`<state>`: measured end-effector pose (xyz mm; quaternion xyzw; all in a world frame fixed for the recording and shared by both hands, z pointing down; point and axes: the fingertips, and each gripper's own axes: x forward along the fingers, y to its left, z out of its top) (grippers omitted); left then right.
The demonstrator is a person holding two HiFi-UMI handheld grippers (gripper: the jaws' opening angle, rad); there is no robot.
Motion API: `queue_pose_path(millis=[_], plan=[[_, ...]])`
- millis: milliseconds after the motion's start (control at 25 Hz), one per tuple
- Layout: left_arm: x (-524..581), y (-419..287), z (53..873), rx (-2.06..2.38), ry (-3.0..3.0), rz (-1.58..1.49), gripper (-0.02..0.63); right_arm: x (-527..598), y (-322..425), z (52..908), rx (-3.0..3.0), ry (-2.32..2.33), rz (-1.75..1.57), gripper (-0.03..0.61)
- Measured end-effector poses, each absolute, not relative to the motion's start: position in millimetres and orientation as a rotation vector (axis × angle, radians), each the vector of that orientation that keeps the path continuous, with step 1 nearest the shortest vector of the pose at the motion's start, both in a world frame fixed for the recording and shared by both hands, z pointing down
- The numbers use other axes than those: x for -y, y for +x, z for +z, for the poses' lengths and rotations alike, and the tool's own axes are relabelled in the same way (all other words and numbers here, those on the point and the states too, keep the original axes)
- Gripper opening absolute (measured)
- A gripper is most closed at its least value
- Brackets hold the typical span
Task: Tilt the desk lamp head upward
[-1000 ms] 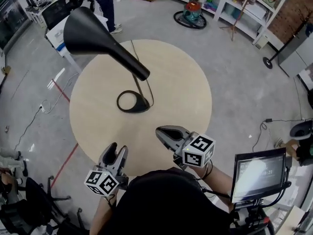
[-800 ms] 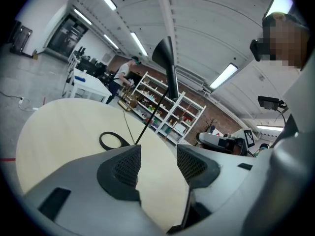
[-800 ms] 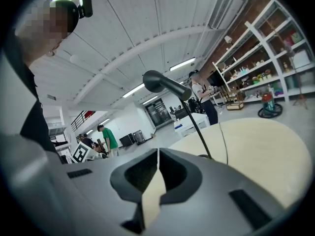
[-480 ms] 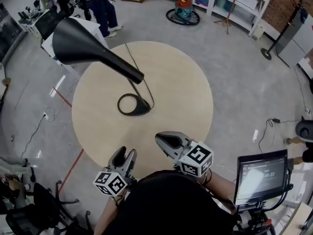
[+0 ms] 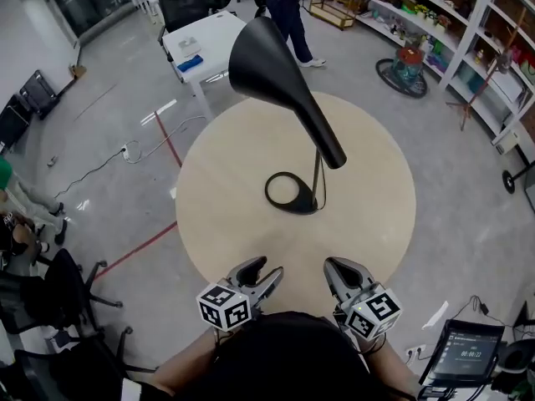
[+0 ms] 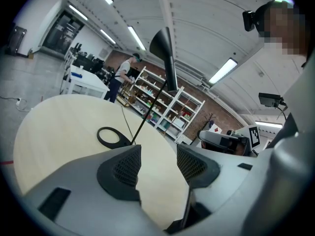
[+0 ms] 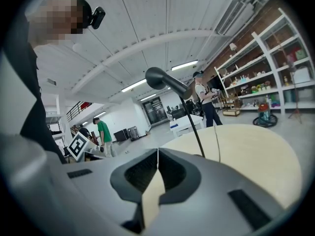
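The black desk lamp (image 5: 288, 98) stands mid-table (image 5: 376, 224) on its ring base (image 5: 290, 192), well apart from the left gripper (image 5: 263, 271), whose jaws are wide and empty, and the right gripper (image 5: 336, 267), pressed closed on nothing; its rigid, smooth cone head (image 5: 267, 61) looks top-heavy, so the narrow neck (image 5: 324, 139) likely offers the surest hold.

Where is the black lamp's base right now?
In the head view, the lamp base sits near the middle of the round table, below the cone-shaped lamp head, which leans out toward the table's far left edge.
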<state>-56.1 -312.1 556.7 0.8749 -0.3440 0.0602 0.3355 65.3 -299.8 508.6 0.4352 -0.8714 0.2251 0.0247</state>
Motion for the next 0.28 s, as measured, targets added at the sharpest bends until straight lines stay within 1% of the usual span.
queue_pose_path(millis=[280], plan=[[313.9,-61.1,559.6,0.899,2.274,0.154,0.235,303.5,57.5,510.1,2.702,1.331,0.715,0.003]])
